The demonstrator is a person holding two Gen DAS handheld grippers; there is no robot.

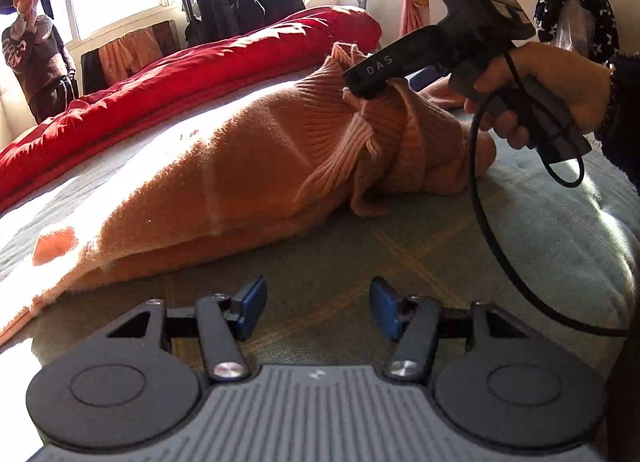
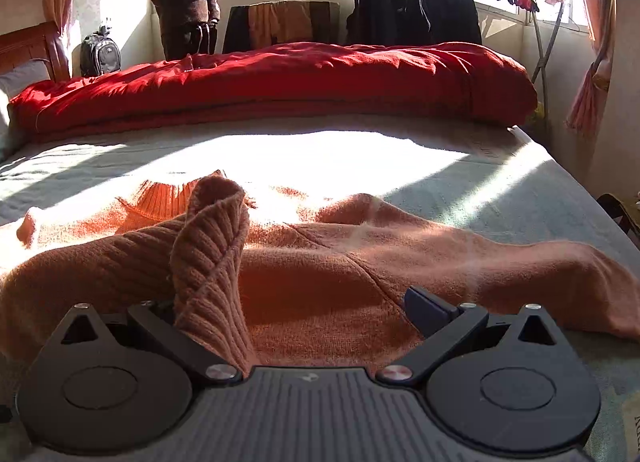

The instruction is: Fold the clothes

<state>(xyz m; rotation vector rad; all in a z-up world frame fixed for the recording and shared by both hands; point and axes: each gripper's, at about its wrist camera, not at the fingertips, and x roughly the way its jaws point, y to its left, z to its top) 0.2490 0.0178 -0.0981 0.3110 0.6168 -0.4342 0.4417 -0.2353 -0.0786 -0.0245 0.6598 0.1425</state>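
Left wrist view: a peach-orange sweater (image 1: pixel 192 182) is being seen stretched out on the bed (image 1: pixel 400 254), its long axis running from the lower left of the picture up toward the upper right. One ribbed end is bunched and lifted at the upper right, where the right gripper (image 1: pixel 362 82) is being held against it. Whether the fingers of that gripper are pinching the ribbed cloth cannot be told from this view, since the tips are buried in the folds. The gripper is being carried by a hand (image 1: pixel 536 98) wrapped around its handle, with the tool pointing down and to the left and a black cable (image 1: pixel 480 198) hanging in a loop below it.

The left gripper (image 1: pixel 318 308) is being held low over the bare bed just in front of the sweater, its blue-padded fingers (image 1: pixel 252 302) parted, with nothing between them.

From the right wrist view, the sweater is being seen lying across the bed from left to right. A twisted ribbed strip (image 2: pixel 212 262) is being draped up over the left side of the right gripper, hiding that finger; the other finger (image 2: pixel 426 310) is standing well apart from the strip, over the cloth. A red quilt (image 2: pixel 280 86) is lying along the far side of the bed.
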